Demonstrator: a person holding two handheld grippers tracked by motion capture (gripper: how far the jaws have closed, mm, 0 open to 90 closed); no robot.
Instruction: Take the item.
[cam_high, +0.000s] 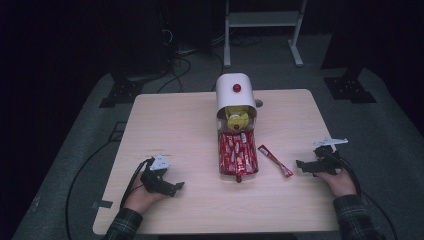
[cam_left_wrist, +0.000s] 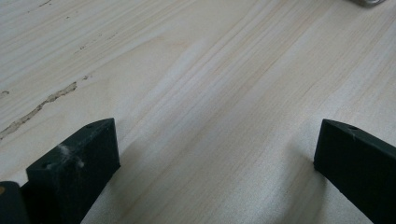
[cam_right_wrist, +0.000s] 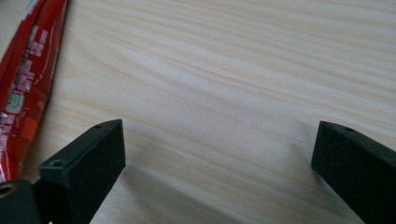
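High view first: both tongs sit low over the bench (cam_high: 165, 115), one on each side. Left tongs (cam_high: 176, 187) are down around 7 o'clock, pointing toward the middle, nothing between the jaws. Right tongs (cam_high: 303, 165) are out around 4 o'clock, pointing left at a loose red sachet (cam_high: 274, 160) that lies slanted on the wood, near the tips but not touching them. Dead centre there's a pile of red sachets (cam_high: 238, 155) spilling out the front of a white dispenser (cam_high: 235, 95) with a red knob (cam_high: 236, 88) on top and something yellow in its mouth. The loose one lies just off the pile's 3 o'clock side.

Left gripper view: left tongs (cam_left_wrist: 217, 147) spread wide, totally released, just bare bench grain between the two black jaws. There's a scratch in the wood off at 9 o'clock.

Right gripper view: right tongs (cam_right_wrist: 217, 147) also wide open, gripping nothing. The red sachet (cam_right_wrist: 28, 79) runs up the frame's left edge, at about 10 o'clock from the gap, outside the left jaw. Can't tell whether it touches that jaw.
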